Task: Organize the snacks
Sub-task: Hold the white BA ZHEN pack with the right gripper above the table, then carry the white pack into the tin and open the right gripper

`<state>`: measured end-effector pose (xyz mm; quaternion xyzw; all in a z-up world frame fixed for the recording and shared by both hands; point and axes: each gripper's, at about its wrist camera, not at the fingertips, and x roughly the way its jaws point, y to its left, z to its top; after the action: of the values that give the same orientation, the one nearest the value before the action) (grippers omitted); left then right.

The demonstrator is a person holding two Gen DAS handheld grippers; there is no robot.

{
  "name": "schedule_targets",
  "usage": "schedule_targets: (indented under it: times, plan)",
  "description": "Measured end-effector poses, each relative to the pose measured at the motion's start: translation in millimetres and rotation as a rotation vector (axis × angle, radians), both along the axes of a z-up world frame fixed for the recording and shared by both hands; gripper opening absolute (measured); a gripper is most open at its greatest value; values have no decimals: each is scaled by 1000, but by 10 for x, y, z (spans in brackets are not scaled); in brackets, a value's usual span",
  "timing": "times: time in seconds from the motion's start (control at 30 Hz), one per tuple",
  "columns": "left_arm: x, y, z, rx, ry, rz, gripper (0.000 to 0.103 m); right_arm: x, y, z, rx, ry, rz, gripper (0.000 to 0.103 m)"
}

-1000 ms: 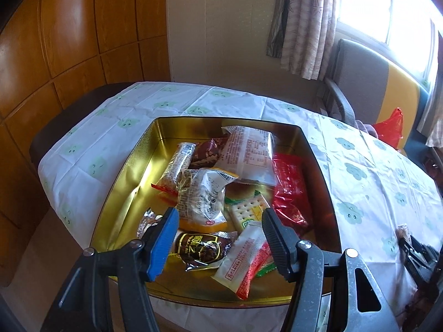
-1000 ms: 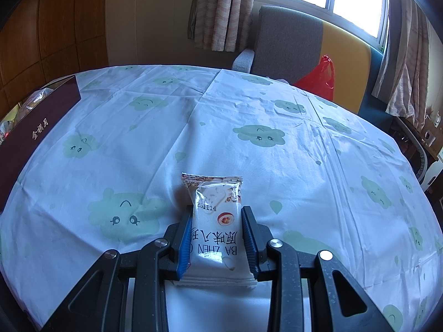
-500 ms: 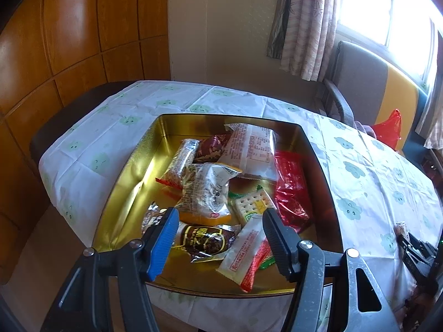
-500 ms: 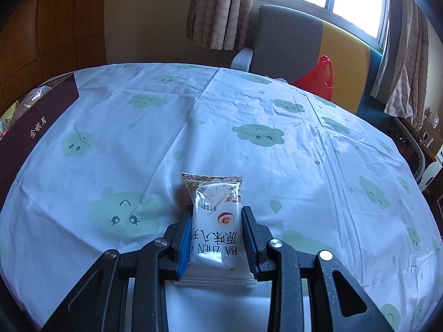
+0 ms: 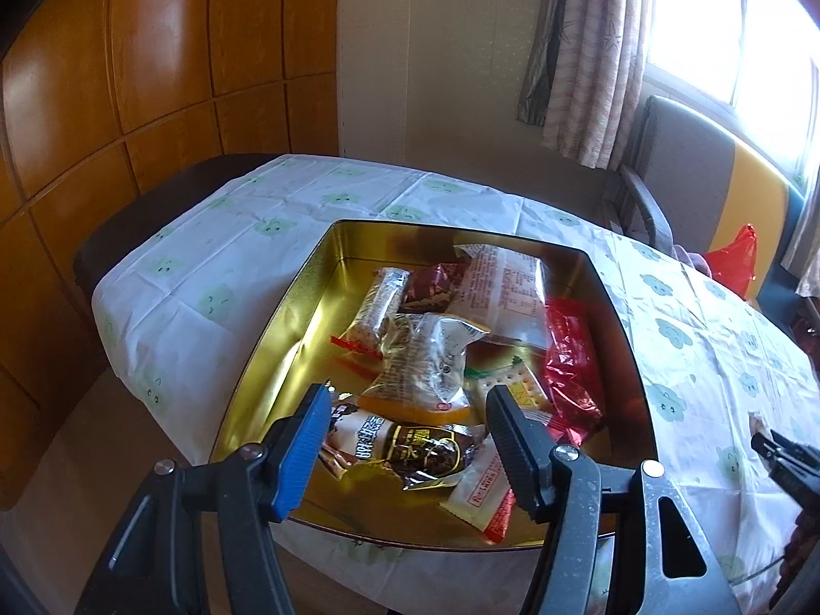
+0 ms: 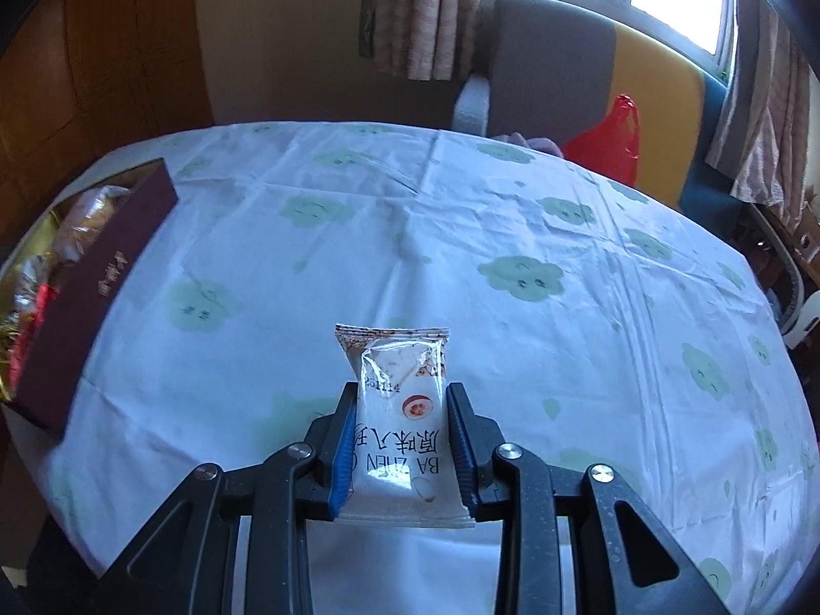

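The right gripper (image 6: 402, 441) clamps a white snack packet (image 6: 397, 410) above the cloud-print tablecloth (image 6: 512, 236). The left gripper (image 5: 407, 428) hangs open, empty, over the gold tin (image 5: 287, 359) of snacks at the left.

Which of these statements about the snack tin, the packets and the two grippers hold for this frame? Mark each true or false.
1. The right gripper holds a white snack packet between its fingers. True.
2. The left gripper is clamped on a packet. False: its fingers stand apart above the packets in the tin, pressing on nothing.
3. The gold metal tin holds several wrapped snacks. True.
4. The shiny red packet lies on the tablecloth outside the tin. False: it lies inside the tin, by its right wall.
5. The cloud-print white tablecloth is crowded with loose snacks ahead of the right gripper. False: no loose snacks show there.
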<state>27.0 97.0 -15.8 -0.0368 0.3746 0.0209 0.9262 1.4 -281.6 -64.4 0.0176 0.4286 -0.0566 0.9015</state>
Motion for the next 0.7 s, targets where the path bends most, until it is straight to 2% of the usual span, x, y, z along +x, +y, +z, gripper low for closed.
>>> schedule_targets:
  times: [0.27, 0.5, 0.6, 0.7]
  plan:
    - [6, 84, -16, -13, -7, 22, 64, 212, 944, 443, 39, -54, 295, 33]
    - [28, 187, -57, -30, -5, 51, 64, 516, 1642, 746, 117, -88, 472, 33]
    - [47, 223, -90, -34, 3, 60, 64, 688, 1920, 786, 167, -82, 524, 33]
    - [65, 249, -134, -41, 16, 65, 63, 893, 2210, 656, 178, -40, 562, 34]
